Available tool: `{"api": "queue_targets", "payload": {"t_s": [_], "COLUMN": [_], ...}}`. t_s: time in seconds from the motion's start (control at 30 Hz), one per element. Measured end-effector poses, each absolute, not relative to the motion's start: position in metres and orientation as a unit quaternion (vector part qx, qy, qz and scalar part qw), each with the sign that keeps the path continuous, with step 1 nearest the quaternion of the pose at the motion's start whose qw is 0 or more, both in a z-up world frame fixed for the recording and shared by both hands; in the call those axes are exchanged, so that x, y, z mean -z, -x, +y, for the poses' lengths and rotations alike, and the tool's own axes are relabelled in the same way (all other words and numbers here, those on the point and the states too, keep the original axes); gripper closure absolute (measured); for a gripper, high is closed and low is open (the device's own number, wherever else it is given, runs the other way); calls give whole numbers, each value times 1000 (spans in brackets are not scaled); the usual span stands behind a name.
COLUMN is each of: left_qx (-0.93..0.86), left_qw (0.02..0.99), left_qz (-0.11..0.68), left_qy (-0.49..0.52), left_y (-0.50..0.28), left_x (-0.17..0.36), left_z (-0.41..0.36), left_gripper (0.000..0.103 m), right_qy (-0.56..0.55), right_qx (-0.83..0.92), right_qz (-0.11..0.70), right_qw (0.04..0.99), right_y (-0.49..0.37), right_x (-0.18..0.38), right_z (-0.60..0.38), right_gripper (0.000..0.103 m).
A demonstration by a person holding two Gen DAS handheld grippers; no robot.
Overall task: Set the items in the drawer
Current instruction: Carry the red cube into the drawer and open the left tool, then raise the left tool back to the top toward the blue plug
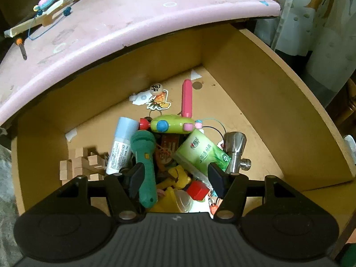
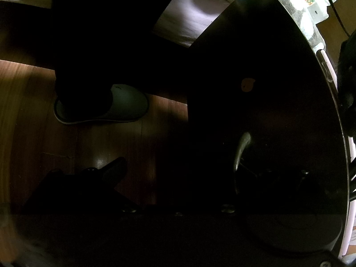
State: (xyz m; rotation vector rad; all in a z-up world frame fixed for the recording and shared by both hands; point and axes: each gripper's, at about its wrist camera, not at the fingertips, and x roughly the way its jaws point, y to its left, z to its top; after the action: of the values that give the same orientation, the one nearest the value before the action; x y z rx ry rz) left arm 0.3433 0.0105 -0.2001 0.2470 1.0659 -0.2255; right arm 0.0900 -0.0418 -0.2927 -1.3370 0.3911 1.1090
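Observation:
In the left wrist view the wooden drawer (image 1: 255,71) stands pulled out under the pink tabletop (image 1: 115,22). A pile of items lies in it: a green toy microphone (image 1: 144,162), a white and blue tube (image 1: 121,143), a green tissue pack (image 1: 201,153), a green wooden toy (image 1: 171,124), a pink stick (image 1: 187,98), a metal valve (image 1: 237,153) and a red cube (image 1: 198,190). My left gripper (image 1: 175,178) hangs open over the pile, the microphone beside its left finger. The right wrist view is very dark. My right gripper (image 2: 178,166) is beside a dark panel (image 2: 267,89) with a metal handle (image 2: 241,149).
Wooden blocks (image 1: 82,164) lie at the drawer's left. Wooden sticks and a toy (image 1: 46,6) lie on the pink tabletop. A curtain (image 1: 316,15) hangs at the right. In the right wrist view a slippered foot (image 2: 104,104) stands on the wooden floor (image 2: 33,111).

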Motion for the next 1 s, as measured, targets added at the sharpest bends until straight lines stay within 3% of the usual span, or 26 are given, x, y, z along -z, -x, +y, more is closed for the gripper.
{"api": "queue_targets", "payload": {"t_s": [0.27,0.6,1.0], "left_qx": [106,118,17], "left_qw": [854,904,948], "left_qz": [498,408,317], "left_qy": [-104,-33,-23], "left_y": [-337,-340,-445], "left_x": [177,94,71], "left_z": [19,50,118], "left_gripper": [42,42,42], "right_qy": [584,582,583], "right_qx": [-483,-484,-489], "right_qz": [171,174,163], "right_qw": [629,630,628], "right_y": [-91,-91,-91], "right_x": [292,292,294], "right_z": [-42,-41,-44], "right_gripper": [0,0,0]}}
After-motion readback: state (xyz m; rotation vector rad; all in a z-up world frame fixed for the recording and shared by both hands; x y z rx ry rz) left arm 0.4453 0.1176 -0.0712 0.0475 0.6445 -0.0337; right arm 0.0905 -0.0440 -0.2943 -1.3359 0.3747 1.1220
